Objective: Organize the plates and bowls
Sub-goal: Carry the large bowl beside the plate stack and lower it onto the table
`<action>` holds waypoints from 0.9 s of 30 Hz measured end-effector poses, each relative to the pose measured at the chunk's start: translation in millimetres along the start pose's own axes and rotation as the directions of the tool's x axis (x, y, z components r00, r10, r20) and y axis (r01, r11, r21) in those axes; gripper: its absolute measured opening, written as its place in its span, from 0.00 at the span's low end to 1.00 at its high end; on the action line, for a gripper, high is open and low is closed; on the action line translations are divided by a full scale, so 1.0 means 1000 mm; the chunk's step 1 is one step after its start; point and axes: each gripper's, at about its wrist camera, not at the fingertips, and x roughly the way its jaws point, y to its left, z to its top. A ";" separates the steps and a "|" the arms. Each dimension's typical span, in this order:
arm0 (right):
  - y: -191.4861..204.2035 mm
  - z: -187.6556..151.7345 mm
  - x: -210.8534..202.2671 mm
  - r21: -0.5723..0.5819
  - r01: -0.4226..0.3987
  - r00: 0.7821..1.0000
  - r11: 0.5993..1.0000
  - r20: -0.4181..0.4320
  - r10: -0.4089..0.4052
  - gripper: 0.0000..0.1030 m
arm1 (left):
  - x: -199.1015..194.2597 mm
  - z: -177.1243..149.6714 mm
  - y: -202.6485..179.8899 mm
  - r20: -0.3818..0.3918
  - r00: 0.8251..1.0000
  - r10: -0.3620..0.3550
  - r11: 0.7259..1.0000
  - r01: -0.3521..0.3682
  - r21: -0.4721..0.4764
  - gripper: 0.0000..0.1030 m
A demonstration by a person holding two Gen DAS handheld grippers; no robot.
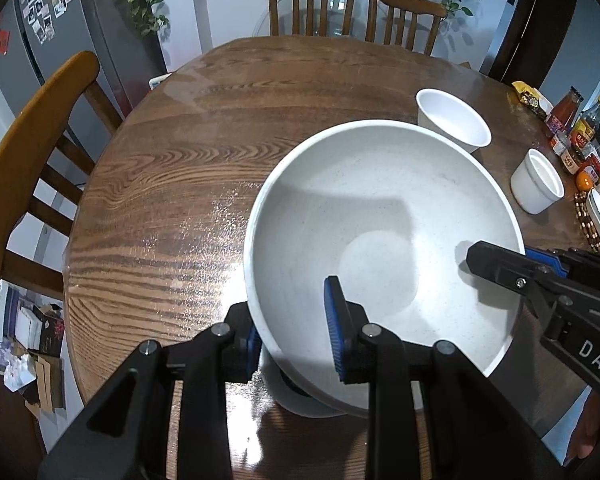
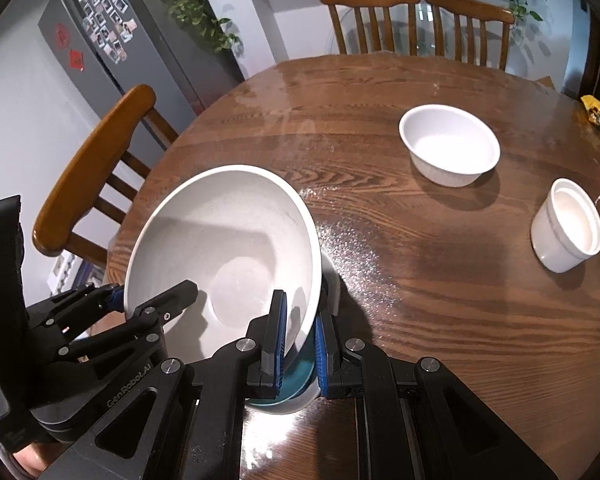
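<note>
A large white speckled ceramic bowl (image 1: 384, 240) is held tilted above the round brown wooden worktop (image 1: 160, 184), its rim pinched on two sides. The near-left part of its wall is clamped between the blue pads of the left gripper (image 1: 294, 334), one finger inside the bowl and one outside. The opposite side of the rim is pinched by the right gripper (image 2: 300, 336), whose jaws are pressed nearly together on the thin wall. Beneath the tilted bowl, a second white dish with a teal inside (image 2: 296, 380) is seen on the worktop; whether the two touch cannot be told.

Farther out, a smaller white round bowl (image 2: 450, 144) is set upright on the worktop, well apart from the held one. To its right, a white straight-sided ramekin (image 2: 566, 230) stands near the edge. Bottles and jars (image 1: 576, 132) are crowded at the right rim in the left wrist view. Wooden chairs (image 1: 312, 4) are placed around the worktop, and a grey fridge covered with photos (image 2: 100, 40) is seen behind them.
</note>
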 end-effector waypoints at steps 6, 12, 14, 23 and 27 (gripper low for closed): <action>0.003 0.001 0.008 -0.002 0.002 1.000 1.000 -0.019 -0.002 0.14 | 0.007 -0.001 0.006 -0.023 1.000 -0.003 1.000 0.003 -0.007 0.24; 0.004 0.001 0.011 0.005 0.000 1.000 1.000 -0.020 0.000 0.14 | 0.009 -0.002 0.006 -0.023 1.000 0.000 1.000 0.000 -0.007 0.25; 0.002 0.001 0.005 0.011 0.006 1.000 1.000 0.000 -0.006 0.14 | 0.005 0.002 0.001 -0.007 1.000 -0.003 1.000 0.003 0.003 0.25; -0.058 -0.009 -0.024 0.131 0.120 0.992 0.984 0.030 -0.125 0.14 | 0.019 0.015 -0.072 -0.016 0.994 -0.106 0.986 0.107 0.127 0.27; -0.089 -0.020 -0.019 0.194 0.148 0.989 0.970 -0.009 -0.149 0.14 | 0.038 0.016 -0.099 -0.068 0.989 -0.131 0.976 0.141 0.167 0.27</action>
